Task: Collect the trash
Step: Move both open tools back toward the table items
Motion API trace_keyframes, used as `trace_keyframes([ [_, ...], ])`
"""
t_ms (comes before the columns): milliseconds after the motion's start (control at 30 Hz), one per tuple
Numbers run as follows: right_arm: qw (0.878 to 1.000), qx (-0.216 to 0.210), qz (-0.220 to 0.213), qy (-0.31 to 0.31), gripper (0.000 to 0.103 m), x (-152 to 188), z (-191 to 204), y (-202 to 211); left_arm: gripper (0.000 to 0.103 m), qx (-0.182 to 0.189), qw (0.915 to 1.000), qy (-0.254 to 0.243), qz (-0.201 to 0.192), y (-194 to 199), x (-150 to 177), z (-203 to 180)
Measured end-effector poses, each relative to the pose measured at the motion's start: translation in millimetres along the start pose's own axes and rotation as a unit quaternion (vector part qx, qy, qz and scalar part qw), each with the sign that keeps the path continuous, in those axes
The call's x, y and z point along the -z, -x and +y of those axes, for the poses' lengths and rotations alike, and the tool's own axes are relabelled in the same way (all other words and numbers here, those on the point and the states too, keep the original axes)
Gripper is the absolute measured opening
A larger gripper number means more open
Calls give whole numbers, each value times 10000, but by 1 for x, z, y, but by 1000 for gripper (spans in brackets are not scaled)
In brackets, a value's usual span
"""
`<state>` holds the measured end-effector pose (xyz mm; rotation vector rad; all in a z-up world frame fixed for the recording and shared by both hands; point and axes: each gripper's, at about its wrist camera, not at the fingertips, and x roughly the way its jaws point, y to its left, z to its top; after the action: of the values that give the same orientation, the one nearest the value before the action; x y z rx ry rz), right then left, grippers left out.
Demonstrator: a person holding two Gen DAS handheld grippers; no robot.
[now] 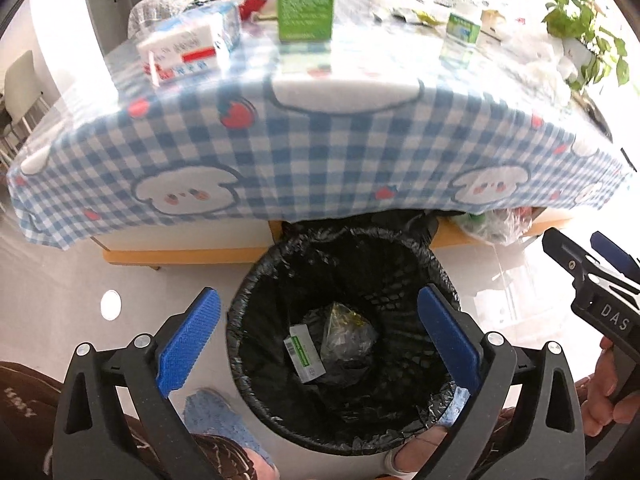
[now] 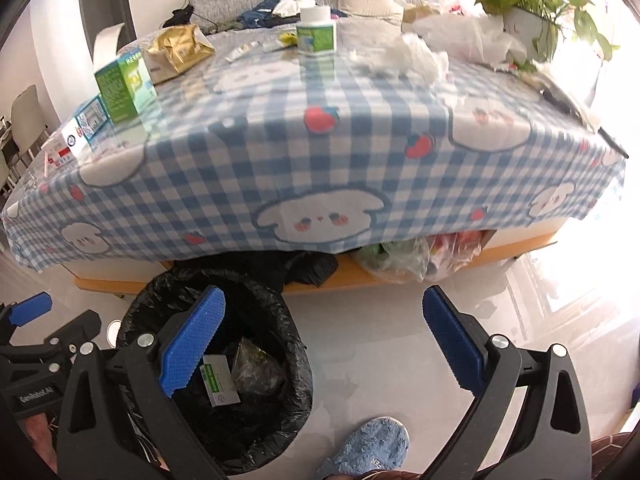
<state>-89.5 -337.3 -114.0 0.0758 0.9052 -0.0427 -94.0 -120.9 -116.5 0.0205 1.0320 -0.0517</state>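
A black-lined trash bin stands on the floor in front of the table. Inside lie a small white and green box and a crumpled clear wrapper. My left gripper hangs open above the bin, nothing between its blue pads. My right gripper is open and empty too, over the floor at the bin's right. On the checked tablecloth stand a green carton, a white and red box, a green-labelled jar, a gold bag and crumpled white tissue.
A potted plant sits at the table's right corner. Plastic bags lie on the shelf under the table. Blue slippers are on the white floor beside the bin. The other gripper shows at the right edge.
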Motion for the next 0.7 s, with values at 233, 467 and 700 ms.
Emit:
trace_keyframes([
  [233, 9999, -90, -138, 34, 95, -13, 15, 14, 97, 4, 9999, 107, -107, 21, -13, 19],
  [467, 9989, -118, -364, 280, 95, -38, 37, 31, 97, -41, 9996, 175, -223, 39, -30, 39],
  [700, 9978, -130, -556, 336, 95, -73, 47, 36, 97, -134, 9988, 363, -307, 42, -66, 69],
])
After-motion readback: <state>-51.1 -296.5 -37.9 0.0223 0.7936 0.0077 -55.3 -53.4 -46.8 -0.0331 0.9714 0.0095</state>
